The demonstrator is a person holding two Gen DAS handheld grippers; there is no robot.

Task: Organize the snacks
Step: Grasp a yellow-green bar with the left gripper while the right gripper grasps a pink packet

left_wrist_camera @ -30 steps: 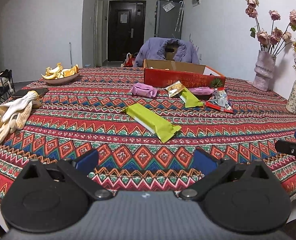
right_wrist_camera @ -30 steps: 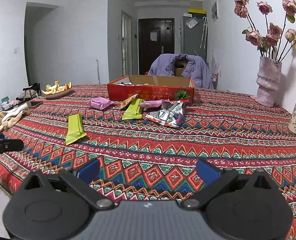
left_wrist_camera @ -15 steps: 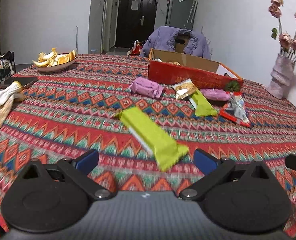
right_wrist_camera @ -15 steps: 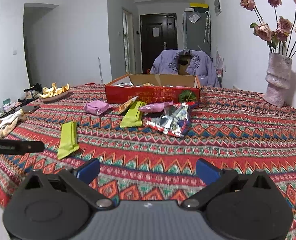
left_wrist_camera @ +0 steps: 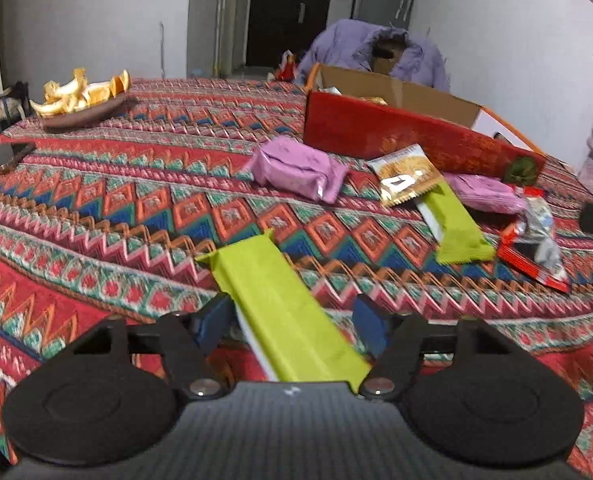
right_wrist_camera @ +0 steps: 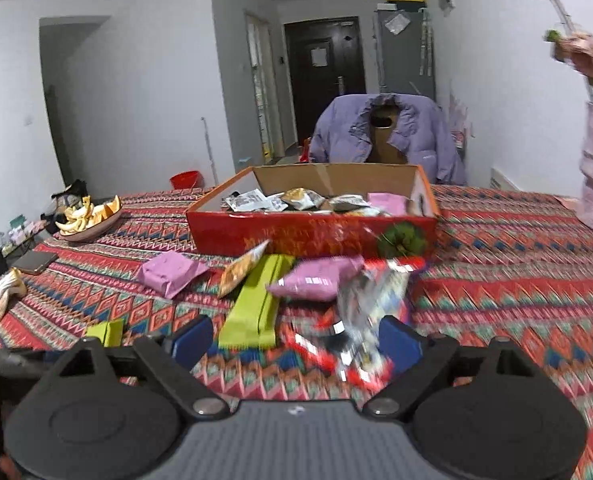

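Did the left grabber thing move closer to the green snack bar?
Yes. The left gripper has come forward over the tablecloth, toward the red box; the green snack bar now lies between its closing fingers.

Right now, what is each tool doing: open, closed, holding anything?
Left tool: closing around the near green snack bar, pads not yet pressing it.
Right tool: closing, the red and silver packet between its fingers, not gripped.

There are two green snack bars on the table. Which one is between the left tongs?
The nearer green bar, lying alone between the closing left tongs. The other green bar lies farther off, by the red box.
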